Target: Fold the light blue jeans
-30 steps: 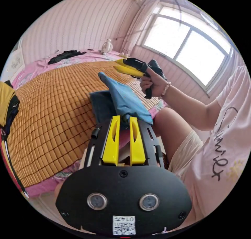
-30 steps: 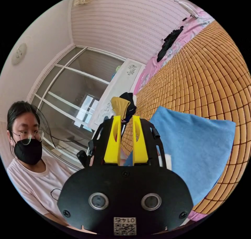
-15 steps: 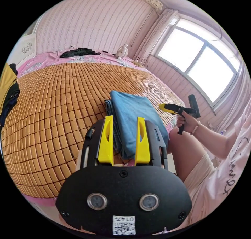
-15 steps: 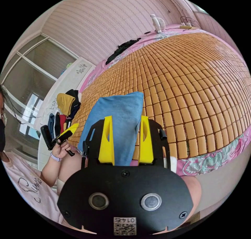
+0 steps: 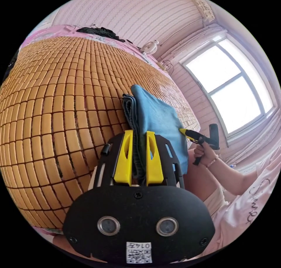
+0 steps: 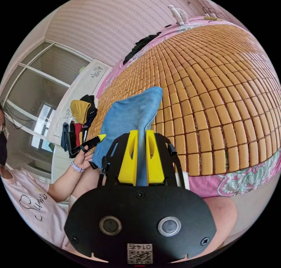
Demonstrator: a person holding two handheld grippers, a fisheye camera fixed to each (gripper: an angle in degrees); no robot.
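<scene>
Half a second ago both tools stood with jaws apart over the folded jeans; now each has closed on a near corner of them. The left tool [image 5: 138, 146] has its jaws pressed on the stacked edge of the jeans [image 5: 155, 118], and the right tool [image 6: 142, 150] clamps the other near corner, the cloth rising in a ridge between its jaws. The jeans [image 6: 128, 118] lie as a small folded stack on the bed's mat [image 5: 58, 98], at the edge nearest the person, with their long axis running away from both tools toward the far side of the bed. Each tool is at its own corner, so neither is nearer. In the left gripper view the right tool [image 5: 187, 132] shows at the stack's right side. Judging from this, the next move is a lift or fold away from the person, along that axis.
</scene>
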